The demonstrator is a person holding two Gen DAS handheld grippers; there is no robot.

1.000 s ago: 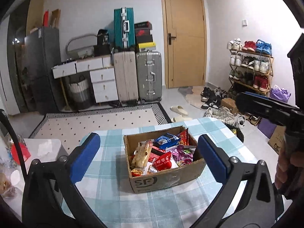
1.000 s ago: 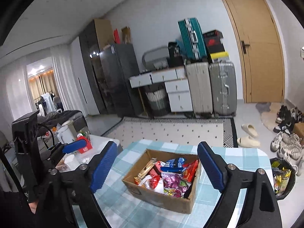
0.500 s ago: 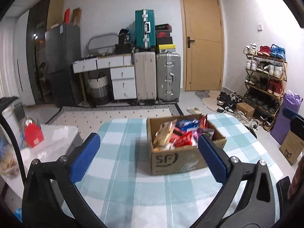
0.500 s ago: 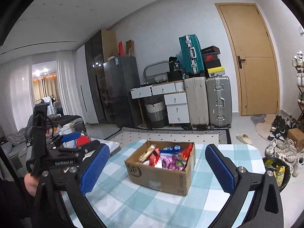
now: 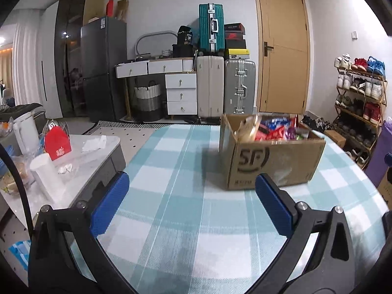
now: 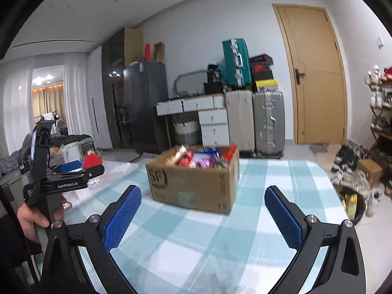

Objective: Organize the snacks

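A brown cardboard box (image 5: 269, 161) marked SF stands on the table with the blue-and-white checked cloth (image 5: 176, 196). It is filled with several bright snack packets (image 5: 272, 127). The box also shows in the right wrist view (image 6: 193, 183), with the snacks (image 6: 203, 158) blurred. My left gripper (image 5: 191, 188) is open and empty, low over the cloth, in front of and left of the box. My right gripper (image 6: 203, 201) is open and empty, just in front of the box. The left gripper also shows at the left of the right wrist view (image 6: 73, 174), held in a hand.
A grey side table (image 5: 98, 147) at the left carries a white cup (image 5: 46, 171), a red carton (image 5: 57, 143) and a kettle (image 5: 24, 129). Suitcases (image 5: 225, 85), drawers and a door stand at the back wall. A shoe rack (image 5: 360, 98) stands right, with a bin (image 6: 352, 203) beside the table.
Both grippers have dropped lower and drawn back toward the near table edge. The box now sits higher and is seen from the side. Both stay open.
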